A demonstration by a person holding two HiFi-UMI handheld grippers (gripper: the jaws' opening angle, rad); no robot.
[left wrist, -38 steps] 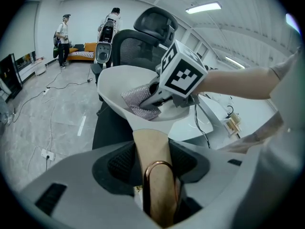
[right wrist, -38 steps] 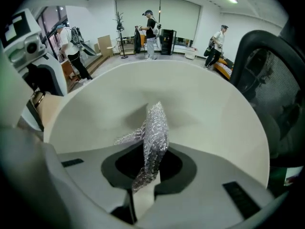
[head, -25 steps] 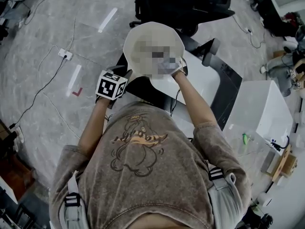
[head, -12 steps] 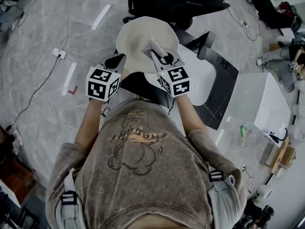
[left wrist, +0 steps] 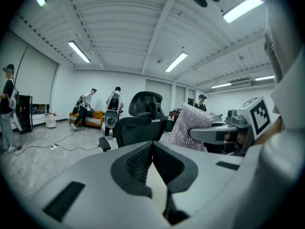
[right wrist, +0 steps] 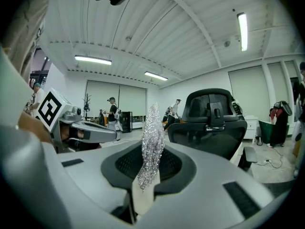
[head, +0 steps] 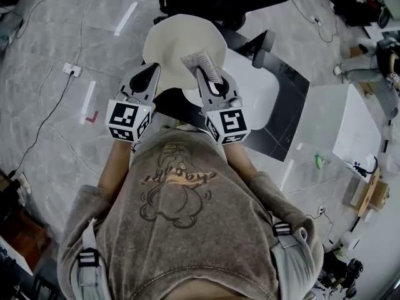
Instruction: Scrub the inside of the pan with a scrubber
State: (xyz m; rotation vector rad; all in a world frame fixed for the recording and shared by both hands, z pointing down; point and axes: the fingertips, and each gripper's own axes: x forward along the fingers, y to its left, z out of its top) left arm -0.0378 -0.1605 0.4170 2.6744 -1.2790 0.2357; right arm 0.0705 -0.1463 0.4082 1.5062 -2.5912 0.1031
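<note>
Head view: the silver mesh scrubber (head: 201,61) is pinched by the right gripper (head: 204,77); the left gripper (head: 152,72) is clenched empty. Beyond them, the cream round pan (head: 175,39) is unheld and could be pushed away under scrubbing.

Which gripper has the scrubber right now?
The right gripper: the silvery mesh scrubber is pinched upright between its jaws. The left gripper is shut without it.
</note>
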